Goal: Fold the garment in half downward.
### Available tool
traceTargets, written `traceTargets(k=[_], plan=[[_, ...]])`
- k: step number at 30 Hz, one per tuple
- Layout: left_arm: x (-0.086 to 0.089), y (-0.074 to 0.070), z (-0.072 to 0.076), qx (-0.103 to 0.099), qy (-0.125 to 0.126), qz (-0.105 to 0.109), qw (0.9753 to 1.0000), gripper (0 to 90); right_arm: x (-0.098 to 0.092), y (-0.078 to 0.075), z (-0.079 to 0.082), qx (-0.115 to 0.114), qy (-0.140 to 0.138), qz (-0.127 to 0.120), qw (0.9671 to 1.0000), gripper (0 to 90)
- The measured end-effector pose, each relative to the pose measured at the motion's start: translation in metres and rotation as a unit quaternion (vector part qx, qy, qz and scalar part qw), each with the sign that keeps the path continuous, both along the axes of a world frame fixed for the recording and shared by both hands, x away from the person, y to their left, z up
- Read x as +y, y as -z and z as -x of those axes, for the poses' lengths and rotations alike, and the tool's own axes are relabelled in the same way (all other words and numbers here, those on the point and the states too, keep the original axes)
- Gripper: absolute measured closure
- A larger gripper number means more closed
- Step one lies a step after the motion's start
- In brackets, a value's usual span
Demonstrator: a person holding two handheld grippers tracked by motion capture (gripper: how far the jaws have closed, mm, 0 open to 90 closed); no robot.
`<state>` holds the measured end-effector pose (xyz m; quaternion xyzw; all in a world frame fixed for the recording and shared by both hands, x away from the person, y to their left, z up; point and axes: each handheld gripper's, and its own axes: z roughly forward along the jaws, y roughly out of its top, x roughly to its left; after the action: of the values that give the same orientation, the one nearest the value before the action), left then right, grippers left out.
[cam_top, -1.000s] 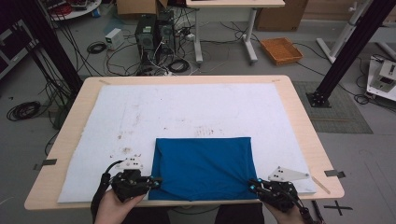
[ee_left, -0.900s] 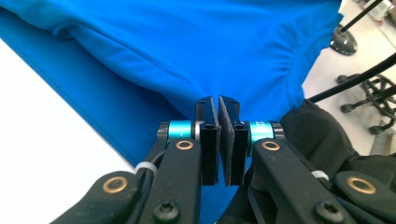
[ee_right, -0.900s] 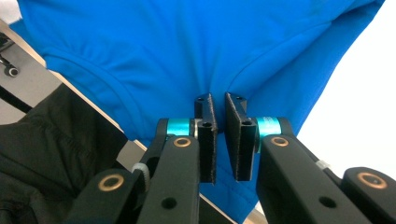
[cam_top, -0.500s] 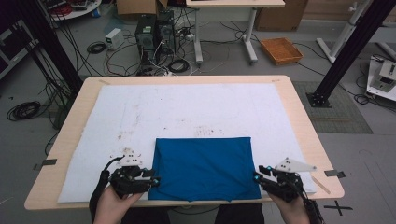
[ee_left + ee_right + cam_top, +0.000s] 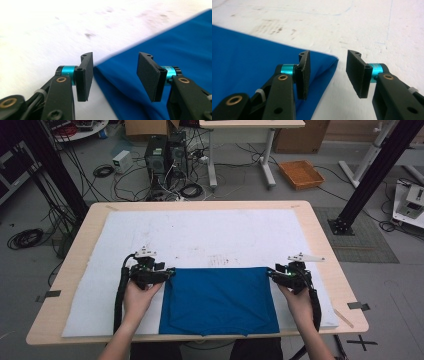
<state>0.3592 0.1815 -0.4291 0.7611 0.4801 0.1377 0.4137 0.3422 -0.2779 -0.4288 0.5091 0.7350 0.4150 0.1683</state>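
Both grippers at far corners of cloth (image 5: 218, 300) — left (image 5: 169, 273), right (image 5: 271, 273) — jaws wide, nothing pinched. Step: likely corner grasp. Next: close on corners together.

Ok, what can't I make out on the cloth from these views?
- Blue cloth, high view: layer count under the top fold is hidden.
- Left gripper, its own view: cloth corner sits low between the jaws, blurred.
- Right gripper, its own view: the left jaw hides part of the cloth edge.
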Motion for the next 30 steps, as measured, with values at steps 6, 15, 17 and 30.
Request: traceTargets(k=[6,15,17,30], plan=[[0.0,0.015,-0.012,0.023,-0.013,-0.033,0.9991,49.3,0.006,0.017,-0.025,0.037,0.016,0.018,0.999,57.2],[-0.004,0.012,-0.009,0.016,0.006,-0.025,0.9995,54.2,0.008,0.014,-0.025,0.021,-0.001,0.017,0.9996,60.1],[-0.008,0.015,-0.007,0.008,0.01,-0.051,0.9986,59.0,0.011,0.017,-0.028,0.04,-0.01,0.022,0.9989,64.5],[-0.003,0.012,-0.024,-0.007,0.012,-0.029,0.9995,86.2,0.013,0.012,-0.049,0.011,-0.042,0.044,0.9981,86.1]])
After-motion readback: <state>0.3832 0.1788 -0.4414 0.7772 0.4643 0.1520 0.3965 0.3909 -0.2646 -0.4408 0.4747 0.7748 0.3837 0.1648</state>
